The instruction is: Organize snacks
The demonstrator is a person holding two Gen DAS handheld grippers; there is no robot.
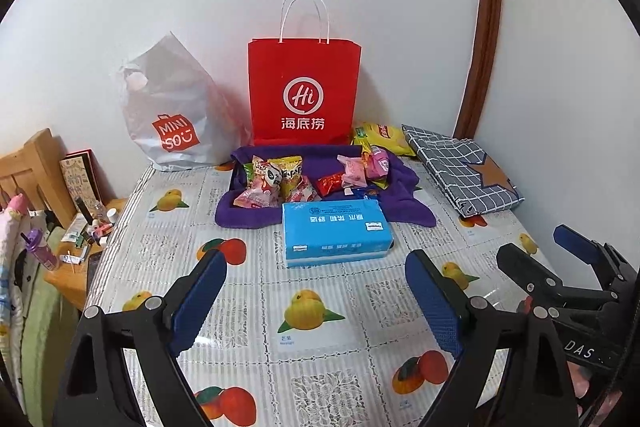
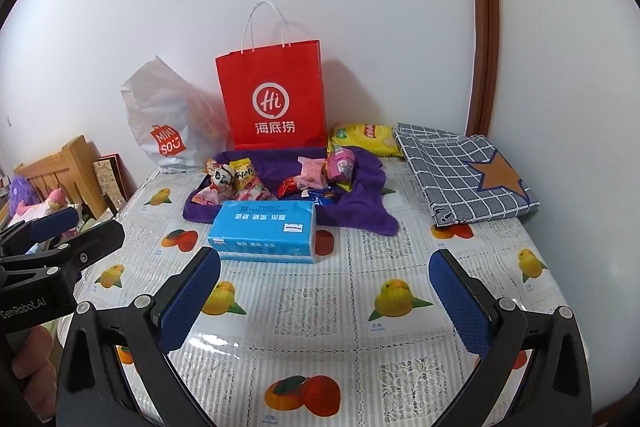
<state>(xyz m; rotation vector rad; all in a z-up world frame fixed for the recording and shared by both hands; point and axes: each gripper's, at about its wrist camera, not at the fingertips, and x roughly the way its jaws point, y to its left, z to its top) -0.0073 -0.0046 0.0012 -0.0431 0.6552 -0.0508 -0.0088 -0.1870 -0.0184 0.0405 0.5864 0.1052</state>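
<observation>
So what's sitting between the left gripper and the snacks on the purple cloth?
The blue tissue pack lies between the left gripper and the snacks, with bare tablecloth before it, in the left wrist view.

Both wrist cams low over table (image 1: 256, 347), facing wall, side by side, sharing red bag (image 1: 303, 91).

Left gripper (image 1: 316, 303) jaws wide apart, right gripper (image 2: 324, 301) likewise
</observation>
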